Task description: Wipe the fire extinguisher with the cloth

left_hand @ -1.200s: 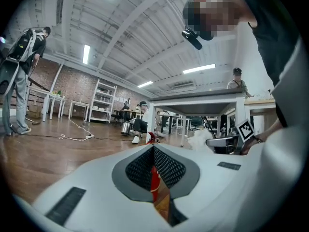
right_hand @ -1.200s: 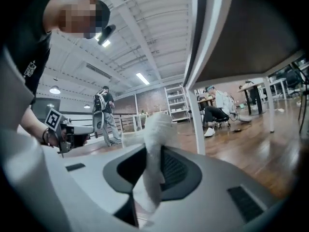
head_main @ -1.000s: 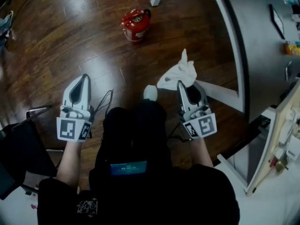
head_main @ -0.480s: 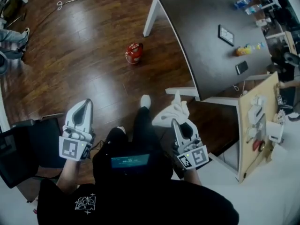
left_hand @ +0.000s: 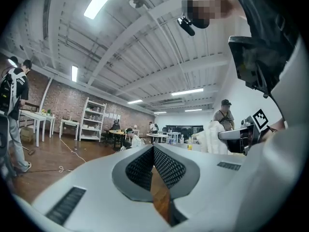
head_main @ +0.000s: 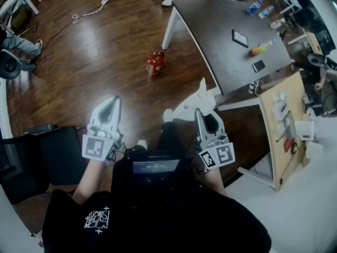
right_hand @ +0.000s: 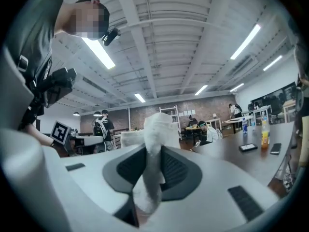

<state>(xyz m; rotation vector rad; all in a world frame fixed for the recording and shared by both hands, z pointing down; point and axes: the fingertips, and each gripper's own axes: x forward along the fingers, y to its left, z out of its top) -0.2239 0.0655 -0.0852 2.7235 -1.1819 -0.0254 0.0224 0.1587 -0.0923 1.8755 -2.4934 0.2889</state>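
The red fire extinguisher (head_main: 155, 63) stands upright on the wooden floor, well ahead of both grippers and apart from them. My right gripper (head_main: 198, 111) is shut on a white cloth (head_main: 197, 101) that bunches up above its tips; in the right gripper view the cloth (right_hand: 153, 135) is pinched between the jaws of the right gripper (right_hand: 152, 151). My left gripper (head_main: 114, 99) is held level at the left, shut with nothing in it. The left gripper view points across the room, with the left gripper (left_hand: 153, 150) closed tip to tip. The extinguisher is in neither gripper view.
A dark table (head_main: 221, 41) on white legs stands at the right of the extinguisher, with phones (head_main: 239, 37) and bottles (head_main: 261, 48) on it. A wooden board (head_main: 281, 121) with fittings stands at the far right. A black case (head_main: 37, 159) sits at the left. A cable (head_main: 90, 7) lies on the floor.
The head view has risen and pulled back, so the extinguisher looks smaller and farther and more of the table shows. Both grippers keep their hold and stay side by side.
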